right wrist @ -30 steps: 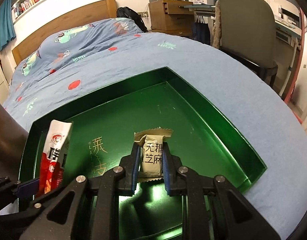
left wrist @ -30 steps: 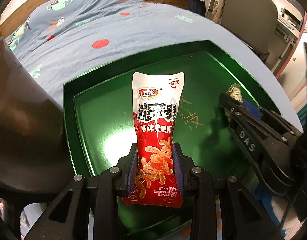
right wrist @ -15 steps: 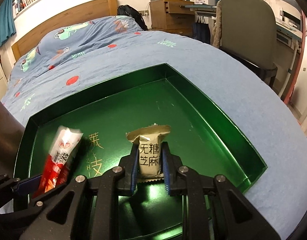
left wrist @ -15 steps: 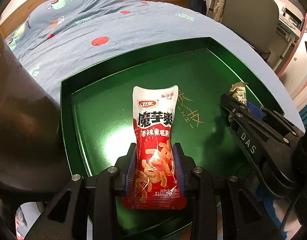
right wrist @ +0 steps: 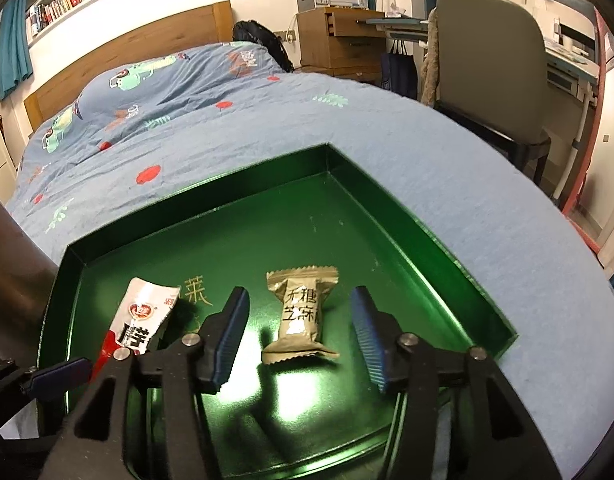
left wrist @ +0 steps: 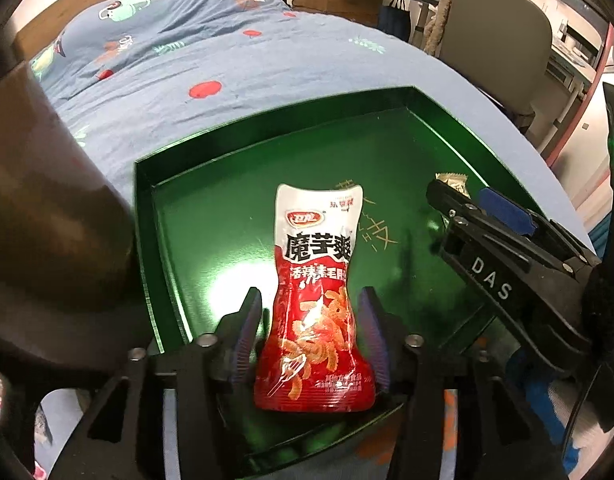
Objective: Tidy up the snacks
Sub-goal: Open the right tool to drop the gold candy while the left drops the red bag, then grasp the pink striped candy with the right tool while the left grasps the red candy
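Both grippers are standing wide open, holding nothing. The left gripper (left wrist: 311, 332) is sitting around the red snack packet (left wrist: 315, 304), and the right gripper (right wrist: 299, 336) around the tan candy packet (right wrist: 301, 316), both lying in the green tray (right wrist: 387, 196). Pulling back carelessly could be snagging a packet and dragging it out.

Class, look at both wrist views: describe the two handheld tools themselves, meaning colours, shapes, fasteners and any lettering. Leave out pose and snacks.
Both tools are black, angular frames with triangular cut-outs and silver screw heads. The left tool and right tool each carry two ribbed blue finger pads. In the left wrist view, the right tool's side shows white letters "DAS" and a blue tab. No cable or sleeve is clearly visible.
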A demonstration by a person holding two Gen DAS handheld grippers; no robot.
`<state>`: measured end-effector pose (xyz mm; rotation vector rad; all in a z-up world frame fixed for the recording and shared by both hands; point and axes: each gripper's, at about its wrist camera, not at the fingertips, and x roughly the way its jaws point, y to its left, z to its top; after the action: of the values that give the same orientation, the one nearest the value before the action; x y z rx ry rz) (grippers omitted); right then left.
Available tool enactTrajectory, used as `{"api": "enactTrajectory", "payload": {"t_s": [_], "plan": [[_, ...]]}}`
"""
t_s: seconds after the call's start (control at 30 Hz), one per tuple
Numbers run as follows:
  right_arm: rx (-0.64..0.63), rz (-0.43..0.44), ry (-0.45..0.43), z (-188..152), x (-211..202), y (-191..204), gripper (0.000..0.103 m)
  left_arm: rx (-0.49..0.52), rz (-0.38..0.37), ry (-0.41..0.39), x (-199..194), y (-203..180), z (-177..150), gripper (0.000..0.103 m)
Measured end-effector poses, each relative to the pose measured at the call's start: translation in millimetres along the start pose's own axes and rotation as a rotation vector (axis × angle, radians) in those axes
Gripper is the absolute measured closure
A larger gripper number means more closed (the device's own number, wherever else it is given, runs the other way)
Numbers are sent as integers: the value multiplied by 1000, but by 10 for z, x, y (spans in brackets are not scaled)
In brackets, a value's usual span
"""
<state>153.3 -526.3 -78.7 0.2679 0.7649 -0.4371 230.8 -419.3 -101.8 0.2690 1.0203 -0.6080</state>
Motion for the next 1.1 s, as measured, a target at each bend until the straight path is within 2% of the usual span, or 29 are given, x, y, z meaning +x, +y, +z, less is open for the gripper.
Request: {"api": "enactTrajectory", "payload": {"t_s": [0.1,0.37,0.6,0.7,0.77,0.9,1.1], "plan": [[18,3,-31,21,-100,-25,53,9,0,-17,-82,-2,-15,54],[58,-33,-82,79,-312,-117,51,23,-33,-90,-411,-42,-236,54],[16,-50,-114,128,-565,-43,50,42,19,-137,-748,85,-432,54],[-5,-51,-139,168,-753,32,42,32,38,-172,-966,192,-501,54],[-9,-31,-135,156,-857,92,41,33,57,-188,-1093,248,-569,54],[-55,-21,-114,55,-1055,263,41,17,69,-152,-1273,384,-713,54],[-125,10,-55,-320,-1391,500,41,-51,125,-98,-1566,719,-1093,50]]}}
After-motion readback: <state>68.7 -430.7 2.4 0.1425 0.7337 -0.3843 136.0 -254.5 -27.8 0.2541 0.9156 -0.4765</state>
